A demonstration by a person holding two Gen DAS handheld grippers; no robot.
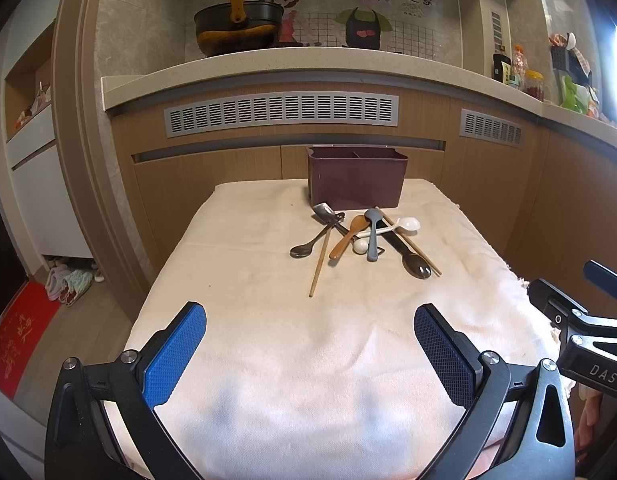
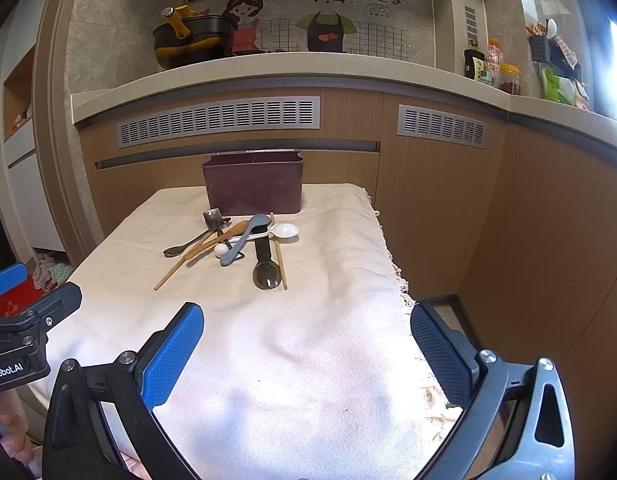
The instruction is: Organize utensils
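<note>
Utensils lie in a crossed heap on the cream cloth [image 1: 268, 340] covering the table, just in front of the maroon holder [image 1: 357, 178], which stands at the far edge against the wooden cabinet [image 1: 212, 184]. In the heap: grey spoon [image 1: 372, 236], wooden spoon [image 1: 348, 236], white spoon [image 1: 404, 225], dark metal spoon [image 1: 308, 246], black-handled spoon [image 1: 412, 262] and two chopsticks, one [image 1: 320, 264] pointing toward the near left. Several pieces overlap, so none lies free of its neighbours.

Left gripper [image 1: 310, 348] hovers over the near cloth, jaws wide apart, holding nothing. Right gripper [image 2: 308, 346] hovers over the cloth's fringed right edge, jaws likewise spread and empty. Bare cloth separates both from the heap.

Left wrist view shows the holder's inner divider and a red mat [image 1: 20, 336] on the floor. Right wrist view shows the cloth's fringe [image 2: 400, 280] and the floor beside the table. Each view catches the other gripper at its border.
</note>
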